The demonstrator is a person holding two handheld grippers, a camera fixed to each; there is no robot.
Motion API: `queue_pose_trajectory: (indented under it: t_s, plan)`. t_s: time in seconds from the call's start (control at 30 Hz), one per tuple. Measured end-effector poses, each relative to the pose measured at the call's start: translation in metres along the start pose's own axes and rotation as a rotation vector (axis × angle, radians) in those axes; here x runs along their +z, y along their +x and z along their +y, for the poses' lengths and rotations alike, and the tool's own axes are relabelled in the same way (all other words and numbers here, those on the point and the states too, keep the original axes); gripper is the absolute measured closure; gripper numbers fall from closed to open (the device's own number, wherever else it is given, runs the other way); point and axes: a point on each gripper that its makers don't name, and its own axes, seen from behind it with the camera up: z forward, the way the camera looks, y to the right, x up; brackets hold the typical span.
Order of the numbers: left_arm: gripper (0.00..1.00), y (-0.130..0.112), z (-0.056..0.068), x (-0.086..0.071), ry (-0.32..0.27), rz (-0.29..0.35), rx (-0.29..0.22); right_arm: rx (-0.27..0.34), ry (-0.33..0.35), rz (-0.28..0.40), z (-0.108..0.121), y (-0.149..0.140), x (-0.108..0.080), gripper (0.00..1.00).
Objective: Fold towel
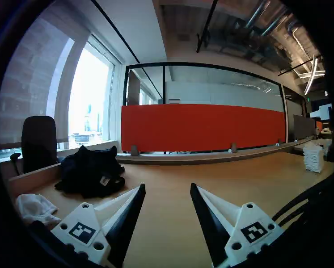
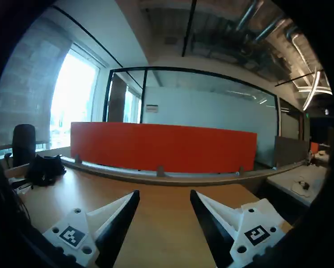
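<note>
Wooden desk [image 1: 175,178], orange divider [image 1: 202,127], black bundle [image 1: 90,172], office chair [image 1: 38,140]

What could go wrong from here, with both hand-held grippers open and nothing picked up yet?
1. The crumpled white cloth, probably the towel, lies close beside a black bundle on the desk. The left hand-held gripper, open and empty, could snag the bundle while reaching for it.
2. The stack of folded white towels seems to sit near the desk's edge, so a wide swing might topple it.
</note>
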Motion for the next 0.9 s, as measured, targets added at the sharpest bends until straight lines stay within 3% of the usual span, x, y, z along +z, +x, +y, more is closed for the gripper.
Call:
queue_pose_trajectory:
  t_s: [0.33, 0.9]
  plan:
    - [0.27, 0.0, 0.001, 0.001, 0.0, 0.0, 0.0, -0.031, -0.013, 0.035, 0.016, -0.018, 0.001, 0.13]
    - [0.27, 0.0, 0.001, 0.0, 0.0, 0.0, 0.0, -0.017, -0.04, 0.032, 0.045, -0.087, 0.0, 0.13]
